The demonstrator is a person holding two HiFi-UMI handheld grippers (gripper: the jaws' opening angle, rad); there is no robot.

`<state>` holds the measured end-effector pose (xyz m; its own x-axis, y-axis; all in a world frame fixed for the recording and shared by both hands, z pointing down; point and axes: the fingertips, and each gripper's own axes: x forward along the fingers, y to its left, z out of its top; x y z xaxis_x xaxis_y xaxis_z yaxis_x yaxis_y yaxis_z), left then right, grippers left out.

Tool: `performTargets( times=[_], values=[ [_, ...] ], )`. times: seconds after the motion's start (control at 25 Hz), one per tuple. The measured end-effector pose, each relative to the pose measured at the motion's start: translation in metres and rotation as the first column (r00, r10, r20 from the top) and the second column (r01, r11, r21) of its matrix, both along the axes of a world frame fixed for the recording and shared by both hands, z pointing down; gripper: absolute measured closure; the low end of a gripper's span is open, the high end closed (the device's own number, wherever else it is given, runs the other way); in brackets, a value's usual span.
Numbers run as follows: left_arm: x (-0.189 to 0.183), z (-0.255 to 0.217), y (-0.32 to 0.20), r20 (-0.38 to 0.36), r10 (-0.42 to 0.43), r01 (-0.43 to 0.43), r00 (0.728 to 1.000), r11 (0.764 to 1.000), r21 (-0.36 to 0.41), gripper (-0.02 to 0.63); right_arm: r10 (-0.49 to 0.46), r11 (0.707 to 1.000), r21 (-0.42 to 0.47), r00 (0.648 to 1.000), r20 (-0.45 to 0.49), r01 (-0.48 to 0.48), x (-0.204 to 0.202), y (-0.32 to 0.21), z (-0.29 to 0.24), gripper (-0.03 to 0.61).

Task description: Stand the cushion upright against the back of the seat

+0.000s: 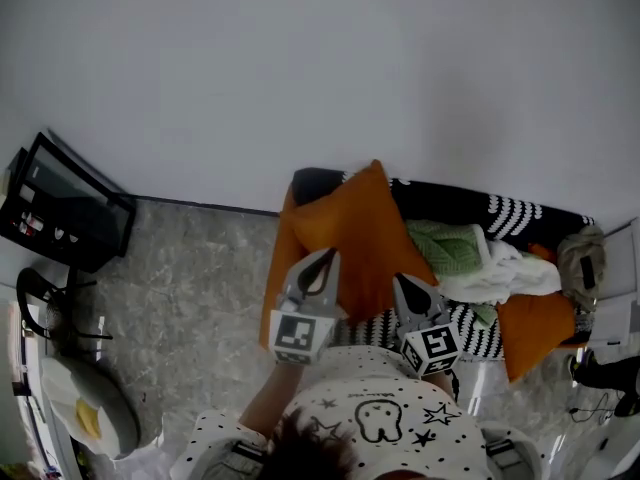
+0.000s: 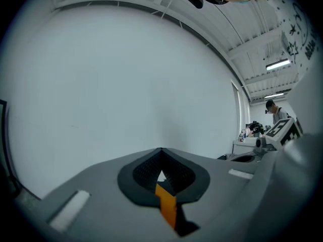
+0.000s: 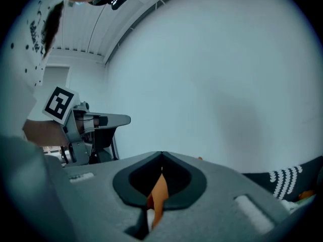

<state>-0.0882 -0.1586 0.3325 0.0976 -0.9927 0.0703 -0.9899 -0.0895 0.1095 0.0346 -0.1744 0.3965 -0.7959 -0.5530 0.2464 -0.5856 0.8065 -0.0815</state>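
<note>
An orange cushion point(image 1: 352, 236) stands tilted on its edge over the left end of the seat point(image 1: 455, 204), one corner pointing up toward the white wall. My left gripper point(image 1: 322, 262) is shut on the cushion's near left edge, and my right gripper point(image 1: 406, 286) is shut on its near right edge. In the left gripper view a strip of orange cushion fabric point(image 2: 167, 208) is pinched between the closed jaws of the left gripper point(image 2: 161, 177). The right gripper view shows the same orange fabric point(image 3: 158, 197) caught in the right gripper point(image 3: 161, 172).
On the black, white-striped seat lie a green cushion point(image 1: 449, 247), white cloth point(image 1: 505, 273) and a second orange cushion point(image 1: 536, 332). A black open-topped box point(image 1: 65, 213) stands on the floor at the left. The white wall point(image 1: 320, 78) is right behind the seat.
</note>
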Motion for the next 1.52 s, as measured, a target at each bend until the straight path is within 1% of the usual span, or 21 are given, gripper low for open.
performTargets(
  times=[0.2,0.52,0.84,1.04,1.24,1.36,1.52],
  values=[
    [0.004,0.008,0.018,-0.032,0.026,-0.027,0.999,0.999,-0.039,0.612,0.000,1.000,0.005,1.000,0.001,0.000,-0.003,0.007,-0.002,0.583],
    [0.019,0.015,0.034,-0.053,0.087,-0.090,0.995,0.994,-0.060,0.612,0.034,0.999,0.004,0.999,-0.001,-0.034,0.007,0.011,-0.003,0.583],
    [0.025,0.021,0.052,-0.081,0.113,-0.118,0.990,0.990,-0.071,0.612,0.051,0.998,-0.023,0.999,-0.012,-0.052,0.010,0.025,0.003,0.583],
    [0.027,0.034,0.055,-0.087,0.118,-0.127,0.989,0.987,-0.100,0.612,0.045,0.999,-0.021,0.999,-0.020,-0.045,0.007,0.025,0.005,0.583],
    [0.034,0.051,0.055,-0.103,0.133,-0.147,0.986,0.979,-0.139,0.612,0.023,0.998,-0.058,0.999,-0.039,-0.025,0.005,0.031,0.013,0.583],
    [0.035,0.058,0.048,-0.110,0.138,-0.155,0.984,0.973,-0.171,0.612,-0.027,0.998,-0.060,0.997,-0.074,0.023,-0.008,0.034,0.019,0.583],
    [0.034,0.058,0.037,-0.134,0.145,-0.167,0.980,0.970,-0.175,0.612,-0.076,0.996,-0.048,0.991,-0.112,0.071,-0.021,0.031,0.023,0.583]
  ],
)
